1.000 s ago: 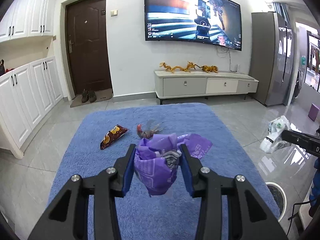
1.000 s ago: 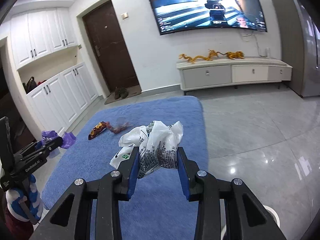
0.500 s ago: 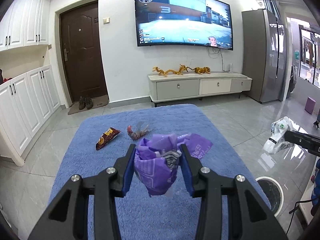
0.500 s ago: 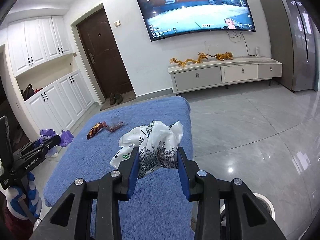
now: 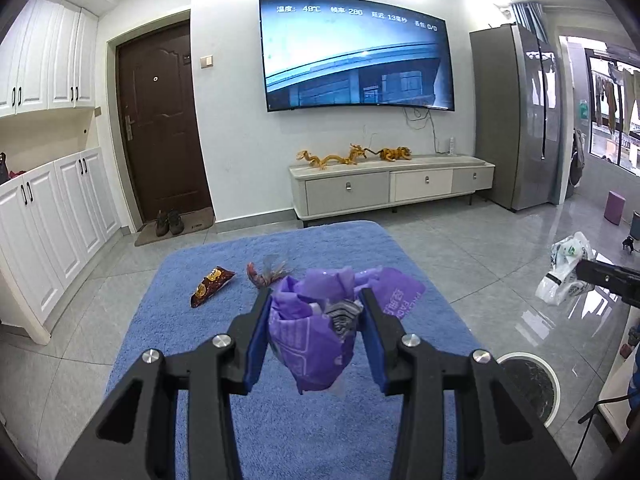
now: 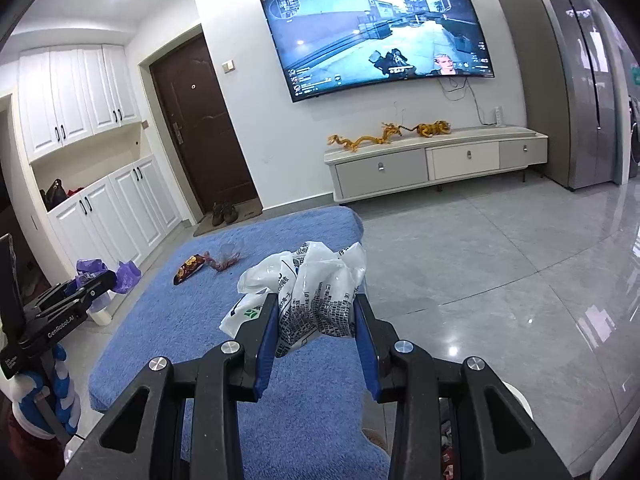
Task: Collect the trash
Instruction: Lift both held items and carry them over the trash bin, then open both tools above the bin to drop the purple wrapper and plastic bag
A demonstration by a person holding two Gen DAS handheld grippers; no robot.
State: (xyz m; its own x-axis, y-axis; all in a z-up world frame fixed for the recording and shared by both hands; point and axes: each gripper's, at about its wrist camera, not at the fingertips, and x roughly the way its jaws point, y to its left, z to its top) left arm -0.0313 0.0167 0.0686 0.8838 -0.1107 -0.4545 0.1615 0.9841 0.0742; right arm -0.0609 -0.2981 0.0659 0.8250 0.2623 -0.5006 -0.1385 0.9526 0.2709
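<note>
Both grippers have drifted sideways, left gripper [image 5: 314,334] jaws pinching crumpled purple plastic bag [image 5: 316,340], right gripper [image 6: 316,334] pinching crumpled white printed plastic bag [image 6: 316,300] above blue fluffy rug [image 5: 208,360]; thin plastic could slip free

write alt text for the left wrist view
The left gripper has its jaws shut on a crumpled purple plastic bag above a blue rug. A brown snack packet and a clear wrapper lie on the rug beyond.
</note>
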